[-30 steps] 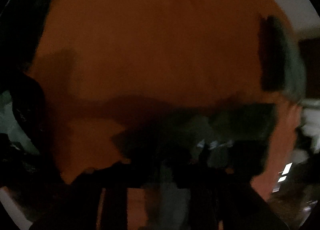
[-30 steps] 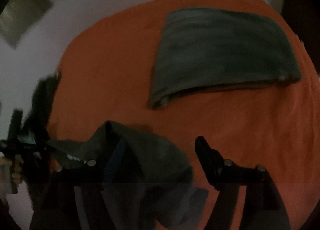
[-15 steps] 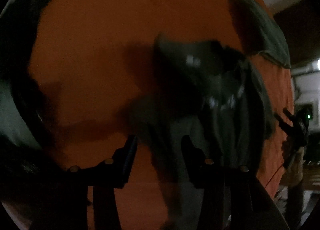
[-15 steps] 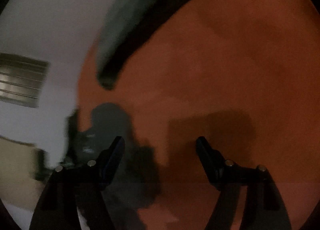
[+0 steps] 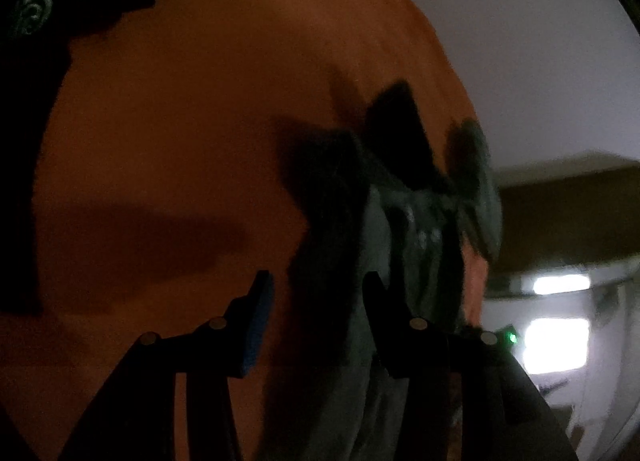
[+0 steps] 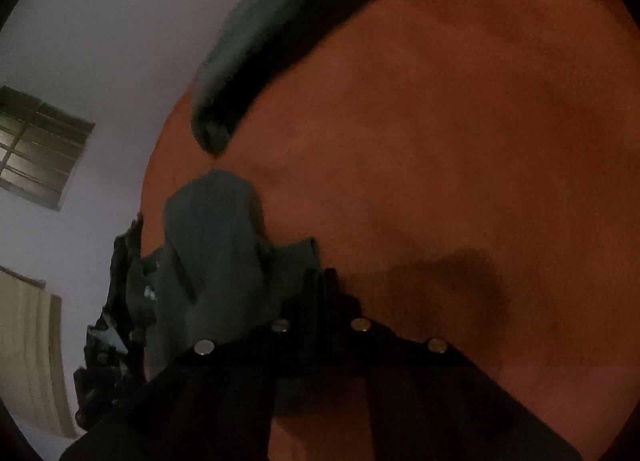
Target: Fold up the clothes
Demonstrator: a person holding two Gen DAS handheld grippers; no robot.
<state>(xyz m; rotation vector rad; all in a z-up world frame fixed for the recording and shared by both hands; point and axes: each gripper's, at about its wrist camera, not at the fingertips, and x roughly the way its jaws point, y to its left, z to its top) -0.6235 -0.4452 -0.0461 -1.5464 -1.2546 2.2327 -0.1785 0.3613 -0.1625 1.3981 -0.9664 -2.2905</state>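
We take the orange bedsheet [image 6: 460, 133] as our landmark. In the right wrist view, the right gripper [image 6: 320, 281] has just been closing and its jaws now meet with no gap; a grey-green garment [image 6: 216, 253] bunches up just left of and against the fingertips, low on the sheet near its left edge, and the cloth seems to run in between the pads, so we judge it pinched, though dim light leaves the depth of the bite uncertain. A folded dark garment [image 6: 288, 21] lies at the upper part of the sheet, apart from the crumpled one. In the left wrist view, the left gripper [image 5: 316, 293] stands with its jaws parted; the same grey-green garment [image 5: 400, 229] rises in a heap beyond its right finger [image 5: 384, 301], near the sheet's right edge, and only orange sheet shows between the fingers, so this gripper holds nothing. Risks as we judge them: the right pinch may have caught only a thin fold, so lifting could let the cloth slip out; it may also have caught the bedsheet underneath, dragging it along. The left jaws are offset from the heap, so closing here would miss, leaving the garment hanging from one corner and unfoldable.
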